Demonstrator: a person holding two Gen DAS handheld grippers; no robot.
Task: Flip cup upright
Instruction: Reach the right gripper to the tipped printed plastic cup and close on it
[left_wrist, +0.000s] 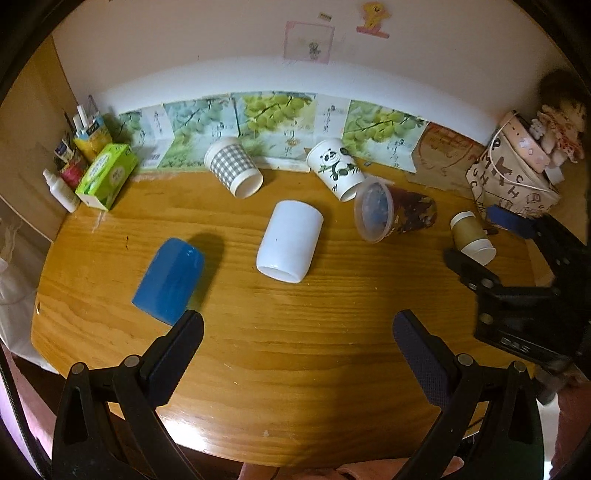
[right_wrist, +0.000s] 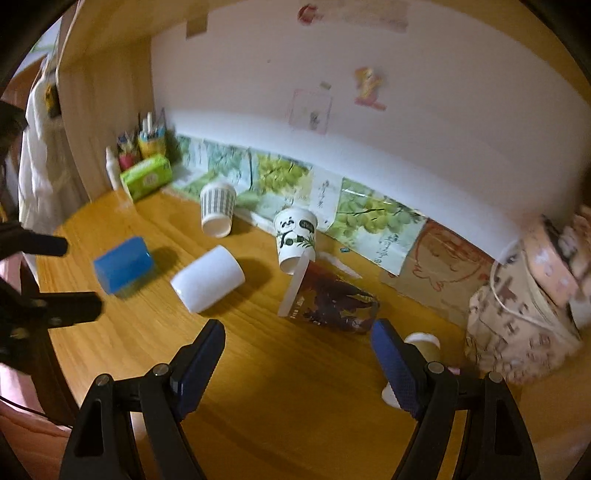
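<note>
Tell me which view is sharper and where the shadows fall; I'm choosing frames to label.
Left wrist view: sharp; the blue cup casts a dark shadow up and right on the table. Right wrist view: motion-blurred, worst at the patterned bag; blue cup smeared.

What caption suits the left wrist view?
Open left gripper hovers over six toppled cups on a wooden table.
</note>
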